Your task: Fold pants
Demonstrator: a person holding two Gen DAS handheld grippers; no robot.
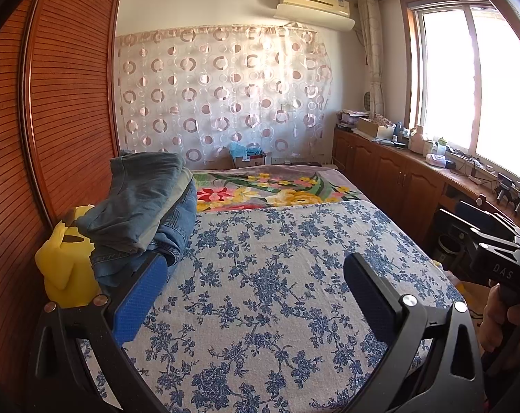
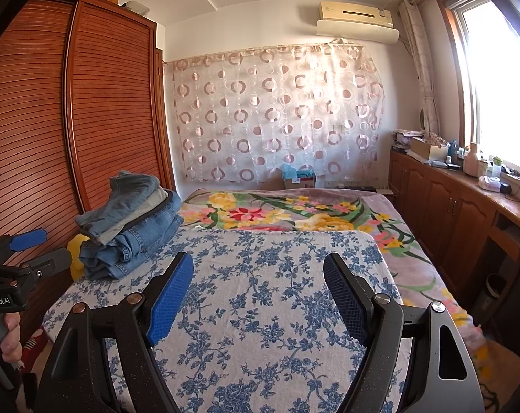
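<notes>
A stack of folded blue jeans [image 1: 143, 213] [image 2: 129, 230] lies at the left edge of the bed, on the blue-flowered sheet [image 1: 277, 275] [image 2: 277, 275]. My left gripper [image 1: 256, 261] stands open above the sheet, its blue left pad [image 1: 139, 296] just in front of the stack's near corner, with nothing between the jaws. My right gripper [image 2: 259, 261] is open as well, over the bare middle of the sheet and to the right of the stack. In the right wrist view the left gripper [image 2: 55, 245] shows at the left edge, open, with a hand [image 2: 9, 337] on its handle.
A yellow plush toy [image 1: 67, 265] sits between the stack and the slatted wooden wardrobe [image 1: 60, 103]. A bright floral blanket [image 1: 277, 189] covers the far half of the bed. Low wooden cabinets [image 2: 449, 206] with clutter run under the window on the right.
</notes>
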